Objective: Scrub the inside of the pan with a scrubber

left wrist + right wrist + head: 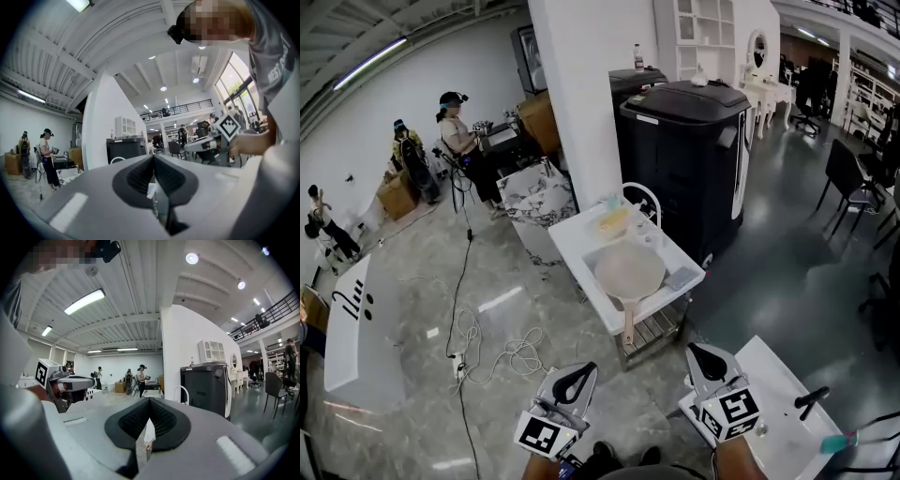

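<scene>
A round beige pan with a wooden handle lies in a white sink unit, some way ahead of me on the floor. A yellow scrubber rests at the sink's back, near the curved white tap. My left gripper and right gripper are held low and close to me, well short of the sink. Both are shut, with nothing between the jaws. Each gripper shows in the other's view, the right gripper and the left gripper.
A black cabinet stands behind the sink, beside a white pillar. Cables trail over the grey floor at left, near a white counter. Another white sink is at my right. People stand at the back left; chairs at right.
</scene>
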